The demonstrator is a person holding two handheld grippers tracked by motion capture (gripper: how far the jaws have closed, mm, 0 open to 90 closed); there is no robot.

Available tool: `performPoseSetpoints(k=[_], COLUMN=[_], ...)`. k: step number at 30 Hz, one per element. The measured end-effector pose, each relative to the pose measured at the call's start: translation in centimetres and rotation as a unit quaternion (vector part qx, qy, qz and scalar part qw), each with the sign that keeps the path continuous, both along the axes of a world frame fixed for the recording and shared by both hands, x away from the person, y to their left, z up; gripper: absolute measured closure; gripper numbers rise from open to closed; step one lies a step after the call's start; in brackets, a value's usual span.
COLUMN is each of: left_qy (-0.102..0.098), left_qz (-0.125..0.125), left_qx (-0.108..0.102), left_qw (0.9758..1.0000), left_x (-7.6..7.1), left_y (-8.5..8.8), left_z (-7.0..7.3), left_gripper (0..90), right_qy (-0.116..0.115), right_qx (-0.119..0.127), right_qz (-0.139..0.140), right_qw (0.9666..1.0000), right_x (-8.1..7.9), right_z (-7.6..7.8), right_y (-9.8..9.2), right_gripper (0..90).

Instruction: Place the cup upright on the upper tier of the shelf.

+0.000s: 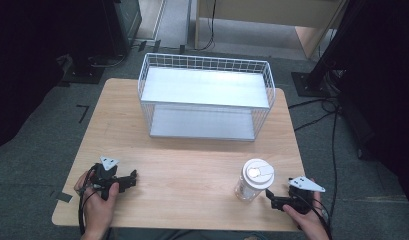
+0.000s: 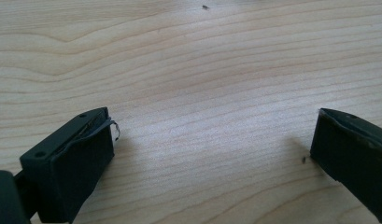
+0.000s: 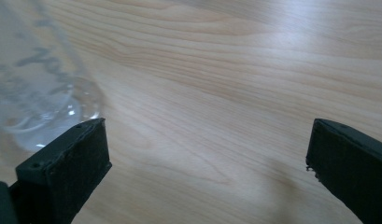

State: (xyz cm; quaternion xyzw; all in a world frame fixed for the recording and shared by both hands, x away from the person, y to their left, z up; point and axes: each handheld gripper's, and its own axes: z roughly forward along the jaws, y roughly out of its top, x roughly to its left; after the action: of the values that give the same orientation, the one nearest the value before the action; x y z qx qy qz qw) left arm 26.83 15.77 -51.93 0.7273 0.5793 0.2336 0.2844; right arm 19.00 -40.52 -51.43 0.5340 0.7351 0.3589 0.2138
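So my right gripper (image 3: 207, 140) has its two black jaws spread wide apart with nothing between them, just bare wood grain. Off the outer side of one jaw sits the clear plastic bottle with the white flip-top lid (image 1: 254, 180), standing upright; in the right gripper view its see-through base (image 3: 44, 107) is just beside that jaw, and I can't tell if they touch. From above, that gripper (image 1: 273, 198) lies low near the table's front right corner, pointing at the bottle.

My left gripper (image 2: 212, 140) is the same deal: jaws wide apart, only tabletop between them. From above it (image 1: 132, 179) rests near the front left corner, well apart from the bottle, nose aimed toward the middle.

All this is on a light wooden table (image 1: 192, 170). Toward the far edge, roughly centred, stands a white wire rack with two grey shelves (image 1: 207, 97).
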Motion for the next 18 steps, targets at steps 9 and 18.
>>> performPoseSetpoints(k=[9,18], left_qy=[0.000,0.000], left_qz=[0.000,0.000], left_qx=[0.000,0.000], left_qw=[1.0000,1.0000], left_x=[0.0,0.0], left_y=[0.0,0.0], left_z=[0.0,0.0], left_gripper=[0.0,0.0], right_qy=[-0.010,-0.019], right_qx=[0.006,0.008], right_qz=[0.041,0.076], right_qw=[0.9991,0.9969], right_x=[-1.1,-1.9], right_z=[1.1,2.2], right_y=[1.0,2.2], right_gripper=[0.0,0.0])
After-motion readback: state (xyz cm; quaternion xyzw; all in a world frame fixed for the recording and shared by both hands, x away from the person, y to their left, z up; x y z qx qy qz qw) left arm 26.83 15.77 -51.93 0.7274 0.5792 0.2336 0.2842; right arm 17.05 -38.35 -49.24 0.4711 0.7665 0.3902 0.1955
